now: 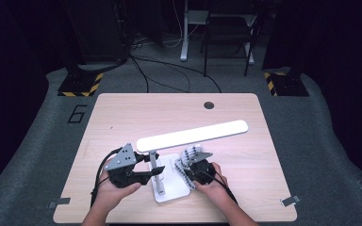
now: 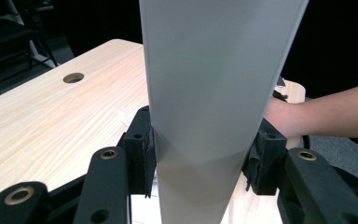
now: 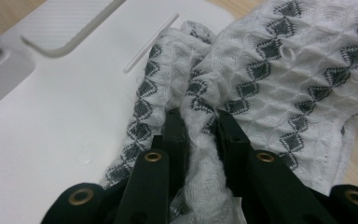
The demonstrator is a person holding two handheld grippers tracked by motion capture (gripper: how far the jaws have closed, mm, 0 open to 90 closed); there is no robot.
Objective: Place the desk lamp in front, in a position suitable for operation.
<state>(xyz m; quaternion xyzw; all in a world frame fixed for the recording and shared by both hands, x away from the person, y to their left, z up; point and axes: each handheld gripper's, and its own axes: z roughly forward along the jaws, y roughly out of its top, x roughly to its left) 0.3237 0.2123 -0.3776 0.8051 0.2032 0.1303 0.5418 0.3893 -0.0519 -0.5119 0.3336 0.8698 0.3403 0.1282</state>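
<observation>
A dark room rings your pale wooden desk [image 1: 122,117], grey carpet and loose cables behind it at 12 o'clock. The white desk lamp [image 1: 192,135] stands near the desk's 6 o'clock edge, its long head angled toward 2 o'clock over its flat base [image 1: 168,190]. Your left gripper [image 1: 147,170] is clamped on the lamp's upright arm, pads pressed against both sides. Your right gripper [image 1: 190,165] pinches a fold of the white and grey patterned cloth [image 3: 279,74], which lies partly on the base at 3 o'clock of the arm.

As I judge it, a hard wipe could shove the light base along the desk, or twist the arm in your left grip. The bunched cloth could also snag the arm's foot. The base under the cloth is hidden, so you can't tell what is wiped. The left gripper view cuts off the head and base.
</observation>
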